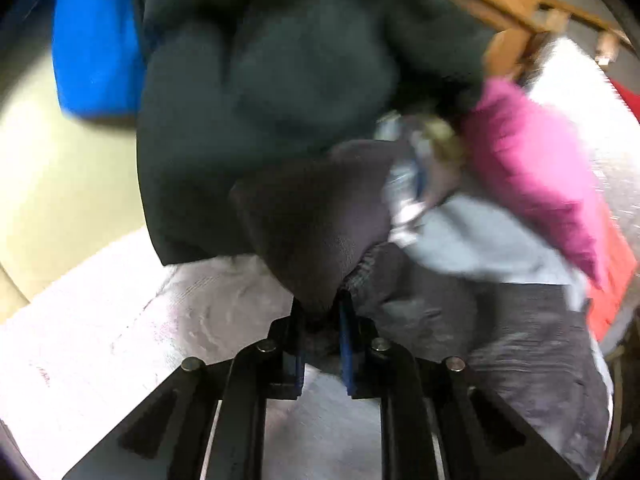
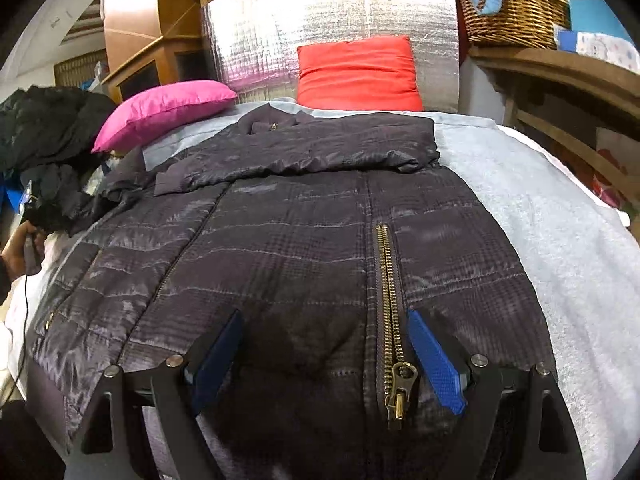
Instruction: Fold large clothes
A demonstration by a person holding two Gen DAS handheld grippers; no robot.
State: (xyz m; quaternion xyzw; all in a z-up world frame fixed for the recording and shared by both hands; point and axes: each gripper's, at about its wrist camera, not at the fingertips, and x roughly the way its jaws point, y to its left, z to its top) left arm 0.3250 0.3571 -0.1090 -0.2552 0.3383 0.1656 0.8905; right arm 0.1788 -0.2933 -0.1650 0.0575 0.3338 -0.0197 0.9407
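On the bed lies a big dark puffy jacket, spread flat. It looks soft, light and a bit slippery, so it is best held by an edge or cuff. Left gripper pinches its sleeve. Right gripper hangs wide apart over the zipper, holding nothing.

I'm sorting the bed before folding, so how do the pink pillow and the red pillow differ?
The pink pillow lies flat at the bed's left edge beside dark clothes; the red pillow stands upright against the silver padding. The pink pillow's corner points toward the jacket; the red pillow faces the camera squarely. Both are plain, bright and sit beyond the jacket's collar.
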